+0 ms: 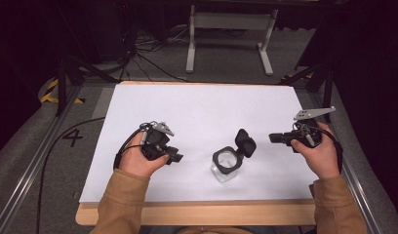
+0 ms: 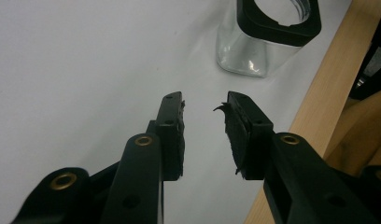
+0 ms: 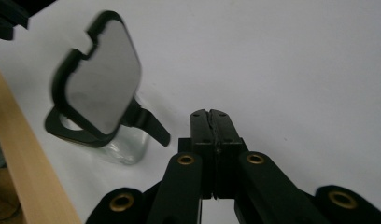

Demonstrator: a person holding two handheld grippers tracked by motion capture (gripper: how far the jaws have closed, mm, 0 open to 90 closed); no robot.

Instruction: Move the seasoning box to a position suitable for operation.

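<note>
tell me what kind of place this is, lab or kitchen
Most likely a lab or recording studio: a white-topped table on metal rails, loose cables on grey carpet, dark surroundings, and a lone glass jar as the prop.

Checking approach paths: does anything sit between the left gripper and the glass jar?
Nothing visible does. Only bare white table surface lies between the open left gripper and the glass jar, whose flip lid stands open.
</note>
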